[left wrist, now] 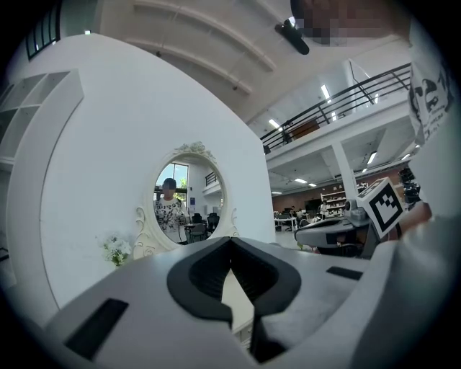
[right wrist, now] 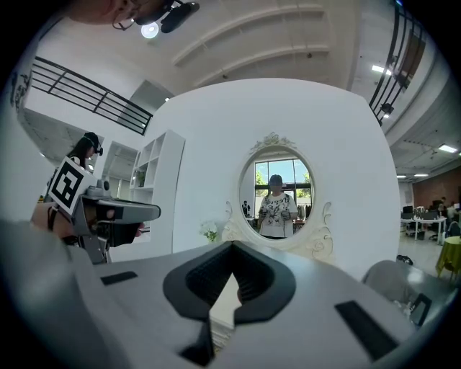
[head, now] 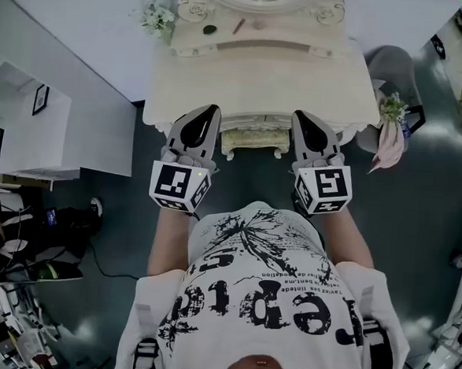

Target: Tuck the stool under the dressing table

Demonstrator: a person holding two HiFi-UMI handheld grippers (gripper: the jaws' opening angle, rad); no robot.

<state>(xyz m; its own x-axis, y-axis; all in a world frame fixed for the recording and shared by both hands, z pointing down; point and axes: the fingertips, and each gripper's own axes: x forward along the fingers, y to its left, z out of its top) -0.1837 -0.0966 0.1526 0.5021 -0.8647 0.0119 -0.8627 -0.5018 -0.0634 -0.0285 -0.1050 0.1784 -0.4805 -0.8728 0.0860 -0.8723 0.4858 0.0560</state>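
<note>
The cream dressing table (head: 262,71) stands against the white wall, and its oval mirror (right wrist: 277,196) reflects the person. The cream stool (head: 254,139) sits mostly under the table's front edge; only its near rim and two feet show. In the head view my left gripper (head: 212,110) is just left of the stool and my right gripper (head: 300,116) just right of it, both pointing at the table front. I cannot tell whether either touches the stool. The left gripper's (left wrist: 230,241) jaw tips meet with nothing held. The right gripper's (right wrist: 232,245) tips also meet, empty.
White flowers (head: 158,15) and small items sit on the tabletop's back. A grey chair (head: 393,69) with a bouquet (head: 392,111) stands right of the table. A white shelf unit (head: 57,128) is on the left, with cables and clutter (head: 20,267) on the dark floor.
</note>
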